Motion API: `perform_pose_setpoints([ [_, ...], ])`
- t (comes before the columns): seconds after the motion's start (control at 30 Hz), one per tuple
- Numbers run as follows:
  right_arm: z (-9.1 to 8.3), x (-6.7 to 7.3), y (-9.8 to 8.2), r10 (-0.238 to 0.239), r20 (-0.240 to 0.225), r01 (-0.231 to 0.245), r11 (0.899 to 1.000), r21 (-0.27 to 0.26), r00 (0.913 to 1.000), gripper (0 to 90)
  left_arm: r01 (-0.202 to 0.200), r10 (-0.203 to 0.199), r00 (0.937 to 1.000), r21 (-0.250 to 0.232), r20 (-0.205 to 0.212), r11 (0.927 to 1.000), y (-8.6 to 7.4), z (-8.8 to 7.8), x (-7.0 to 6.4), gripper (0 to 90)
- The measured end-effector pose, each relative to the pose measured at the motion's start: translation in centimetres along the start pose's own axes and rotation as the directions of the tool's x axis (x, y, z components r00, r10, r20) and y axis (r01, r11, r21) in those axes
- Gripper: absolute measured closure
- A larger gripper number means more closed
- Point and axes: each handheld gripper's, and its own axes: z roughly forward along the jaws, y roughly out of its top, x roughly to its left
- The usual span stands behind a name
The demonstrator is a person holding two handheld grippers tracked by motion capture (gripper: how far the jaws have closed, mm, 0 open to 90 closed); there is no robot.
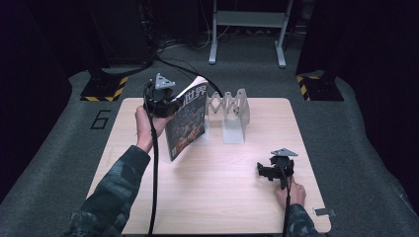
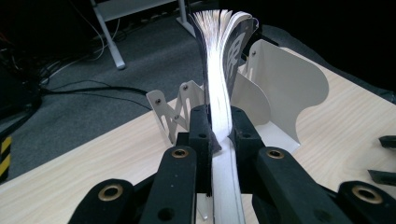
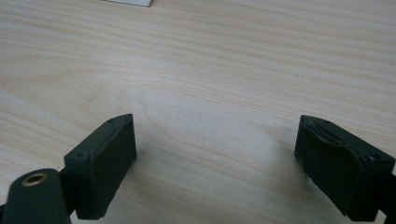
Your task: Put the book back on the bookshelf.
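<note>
A magazine (image 1: 188, 121) with a dark cover and white characters hangs upright above the table, tilted slightly. My left gripper (image 1: 168, 106) is shut on its edge; its page edges (image 2: 219, 93) run up between the two black jaws. Just behind it stands a white folding metal book rack (image 1: 230, 111), whose dividers (image 2: 285, 88) show beyond the jaws. My right gripper (image 1: 262, 171) rests low over the table at the right front, open, with bare wood between its fingers (image 3: 105, 163).
The light wooden table (image 1: 222, 197) sits on grey carpet. A small grey tab (image 1: 326, 212) lies at the table's front right corner. Black stands with yellow-striped bases (image 1: 104, 89) and a grey frame (image 1: 247, 29) stand behind the table.
</note>
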Motion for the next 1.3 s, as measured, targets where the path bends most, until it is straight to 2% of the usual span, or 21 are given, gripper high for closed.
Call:
perform_pose_setpoints([
  [0.3, 0.0, 0.0, 0.0, 0.002, 0.0, -0.002, 1.0, 0.001, 1.0, 11.9, 0.039, -0.04, 0.9981, -0.023, -0.047, 0.999, 0.2, 1.8, 0.1, 82.4],
  [0.47, 0.0, 0.0, 0.0, 0.005, 0.001, -0.005, 1.0, 0.0, 1.0, 11.9, 0.038, -0.041, 0.9966, -0.036, -0.071, 0.9986, 0.2, 2.3, 0.0, 82.4],
  [0.93, 0.0, 0.0, 0.0, 0.004, 0.0, -0.004, 1.0, 0.0, 1.0, 11.9, 0.075, -0.085, 0.9902, -0.091, -0.111, 0.993, -0.1, 4.2, -0.4, 82.5],
  [1.1, 0.0, -0.1, 0.0, -0.008, -0.003, 0.008, 1.0, 0.0, 1.0, 11.9, 0.071, -0.084, 0.989, -0.107, -0.122, 0.9918, -0.1, 4.7, -0.7, 82.5],
  [1.3, 0.0, -0.1, 0.0, -0.009, -0.004, 0.009, 1.0, 0.0, 1.0, 11.9, 0.099, -0.115, 0.9849, -0.124, -0.129, 0.9873, -0.3, 5.1, -0.6, 82.4],
])
